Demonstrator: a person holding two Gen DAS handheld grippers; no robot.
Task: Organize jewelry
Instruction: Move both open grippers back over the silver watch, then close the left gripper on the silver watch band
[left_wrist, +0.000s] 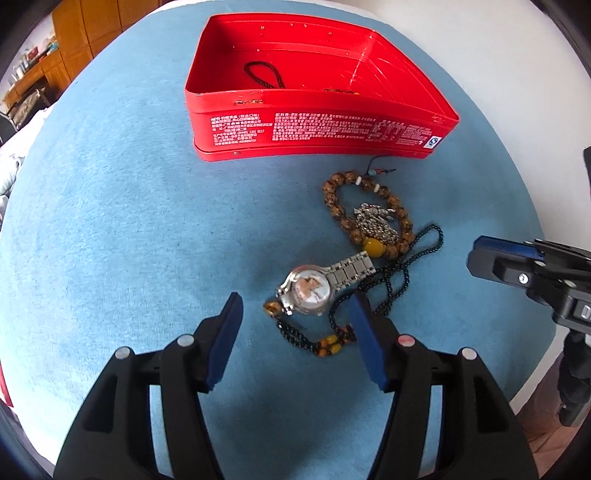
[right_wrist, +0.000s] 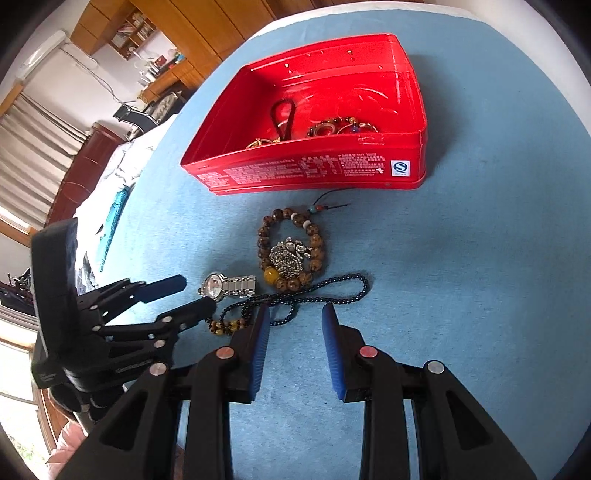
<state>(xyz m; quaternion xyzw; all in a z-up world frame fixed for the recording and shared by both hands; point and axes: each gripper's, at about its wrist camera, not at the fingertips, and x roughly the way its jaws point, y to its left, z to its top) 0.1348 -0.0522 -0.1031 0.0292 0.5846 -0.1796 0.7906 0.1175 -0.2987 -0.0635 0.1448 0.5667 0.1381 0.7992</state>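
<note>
A red tin box (left_wrist: 314, 129) stands open on the blue cloth; in the right wrist view (right_wrist: 306, 173) it holds several bracelets and a dark cord. In front of it lie a brown bead bracelet (left_wrist: 332, 201) with a silver pendant (left_wrist: 376, 221), a silver watch (left_wrist: 314, 288) and a black bead necklace (left_wrist: 406, 266). My left gripper (left_wrist: 295, 306) is open, its fingers either side of the watch, just above it. My right gripper (right_wrist: 293, 315) is open and empty, at the black necklace (right_wrist: 325, 291). The watch (right_wrist: 229, 286) lies left of it.
The blue cloth (left_wrist: 129, 221) covers a round white table whose edge shows at the right (left_wrist: 535, 92). The left gripper appears in the right wrist view (right_wrist: 173, 299), close to the watch. Wooden cabinets (right_wrist: 184, 33) and a bed stand behind.
</note>
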